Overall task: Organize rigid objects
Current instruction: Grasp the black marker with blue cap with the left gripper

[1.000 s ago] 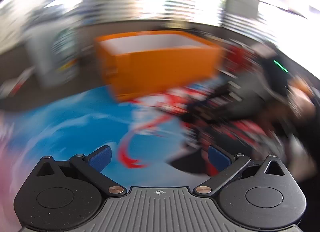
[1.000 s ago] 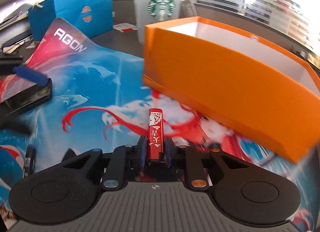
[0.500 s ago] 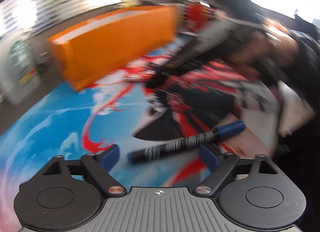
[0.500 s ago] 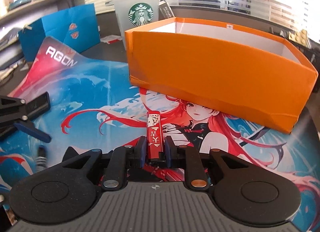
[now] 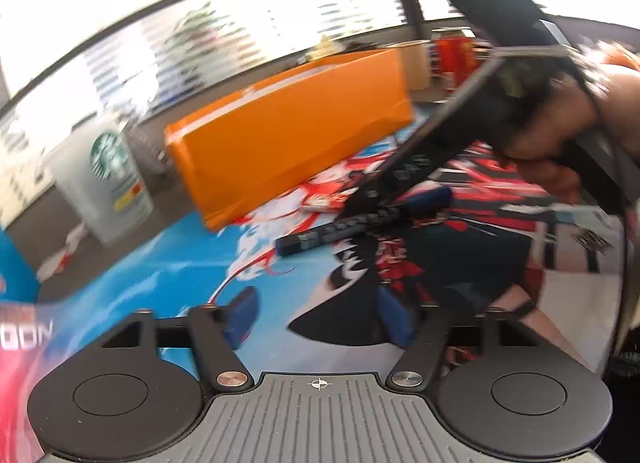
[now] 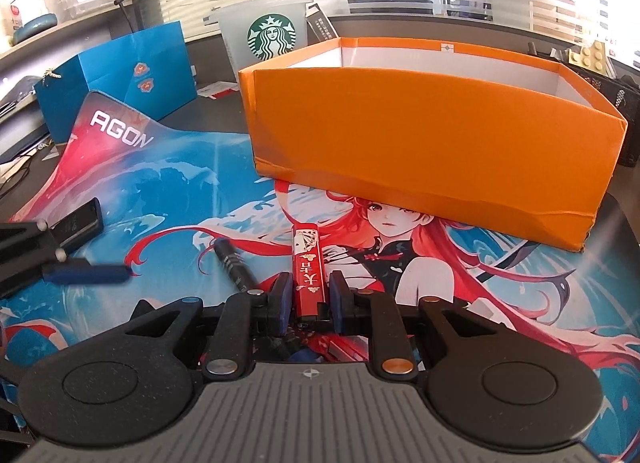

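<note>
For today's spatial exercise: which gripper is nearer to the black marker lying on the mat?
Right. The right gripper, shut on the red lighter, sits directly beside the black marker. The left gripper, jaws open, hangs well short of it, mat showing between.

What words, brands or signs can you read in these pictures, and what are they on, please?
"AGON": desk mat.
Starbucks siren logo, no readable words: cup.
Chinese characters, too small to read with certainty: red lighter.
White print, blurred: marker.
Small mark, unreadable: orange box.
</note>
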A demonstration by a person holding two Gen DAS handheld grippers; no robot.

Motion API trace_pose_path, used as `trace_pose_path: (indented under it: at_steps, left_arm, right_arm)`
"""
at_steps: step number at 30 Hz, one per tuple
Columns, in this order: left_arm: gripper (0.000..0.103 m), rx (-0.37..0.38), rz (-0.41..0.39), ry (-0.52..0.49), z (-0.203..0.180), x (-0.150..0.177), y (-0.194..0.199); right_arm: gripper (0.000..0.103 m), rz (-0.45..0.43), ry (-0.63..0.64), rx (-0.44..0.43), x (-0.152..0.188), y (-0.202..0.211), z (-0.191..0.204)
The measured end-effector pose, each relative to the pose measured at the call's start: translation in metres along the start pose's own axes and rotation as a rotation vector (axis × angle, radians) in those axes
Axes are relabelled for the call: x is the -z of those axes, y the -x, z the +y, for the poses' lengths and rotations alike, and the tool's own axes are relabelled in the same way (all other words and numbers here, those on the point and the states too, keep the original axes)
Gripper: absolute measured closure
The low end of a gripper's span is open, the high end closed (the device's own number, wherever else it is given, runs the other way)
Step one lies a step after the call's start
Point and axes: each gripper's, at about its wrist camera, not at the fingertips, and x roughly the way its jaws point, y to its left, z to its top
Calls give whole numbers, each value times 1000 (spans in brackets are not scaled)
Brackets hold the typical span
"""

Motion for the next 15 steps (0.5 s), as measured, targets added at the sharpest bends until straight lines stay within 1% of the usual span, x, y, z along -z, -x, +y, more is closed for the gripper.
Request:
trace_pose_path:
  at_steps: [1,2,4,5,6,7,9,10,12,14,15]
  left_arm:
    - [17,16,23,53,9,-1,-3]
    - [13,38,51,116,18,-1,-5]
    - [9,83,107,256,39,0,-12]
    - [8,85,110,310,46,0,-13]
    - [7,60,117,337,51,-1,-15]
    - [7,35,134,354,54,-2,-19]
    - [5,4,139,377,59,-3,-24]
    - [4,-1,139,387,59,-4,-25]
    - [3,11,144,387,56,-7,-31]
    - [3,38,138,387,53,-11,-33]
    - [3,37,139,384,52,-12,-36]
  right_arm:
    - [85,1,-1,3,0,0,1]
    - [85,3,-1,7,-1,0,1]
    - [85,5,9,16,-1,0,3]
    - [85,9,16,23,-1,0,5]
    - [85,16,29,33,-1,1,8]
    - [85,24,53,46,0,2,12]
    - [81,44,110,76,3,5,25]
    - [81,53,136,67,5,7,31]
    - [79,58,134,12,8,10,35]
    - [79,50,129,21,11,11,36]
    - [79,51,139,34,12,11,38]
